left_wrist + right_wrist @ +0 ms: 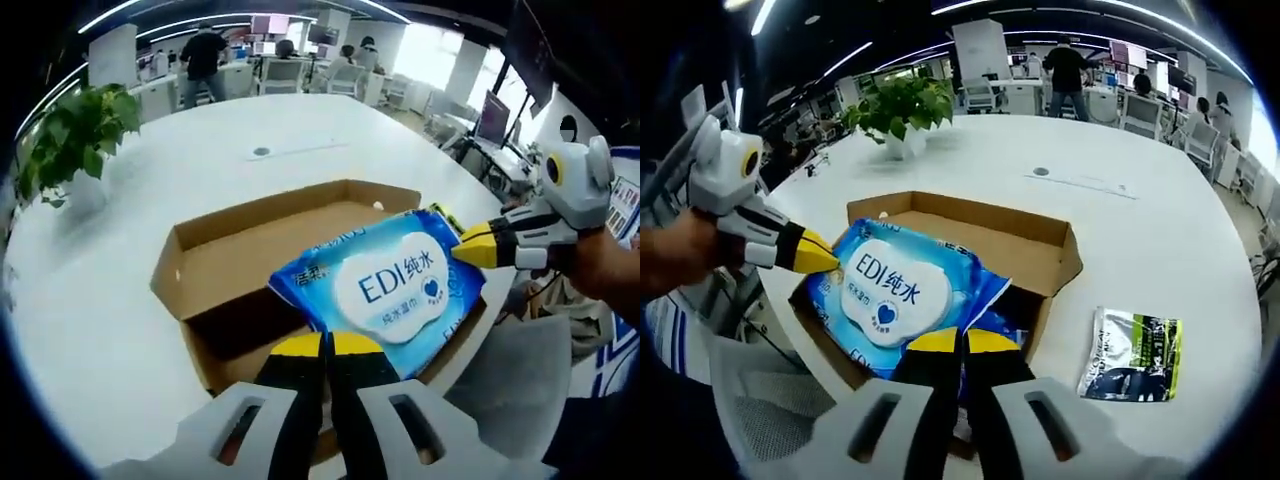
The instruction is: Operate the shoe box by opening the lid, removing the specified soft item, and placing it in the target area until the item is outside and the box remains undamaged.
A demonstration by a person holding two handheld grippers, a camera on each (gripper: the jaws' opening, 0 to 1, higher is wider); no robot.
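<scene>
A blue pack of wet wipes [390, 285] with a white oval label hangs over the open cardboard shoe box [230, 250], held from two sides. My left gripper [325, 343] is shut on its near edge. My right gripper [462, 247] comes in from the right, shut on the pack's far corner. In the right gripper view the same pack [890, 290] sits above the box [1040, 250], with my right gripper [962, 340] shut on its edge and my left gripper [825, 258] pinching its left corner. The box flaps stand open.
The box stands at the edge of a large white round table [150, 330]. A potted plant [902, 105] stands further back. A green and black pouch [1130, 355] lies on the table beside the box. A grey chair [510, 380] is below the table edge. People stand at distant desks.
</scene>
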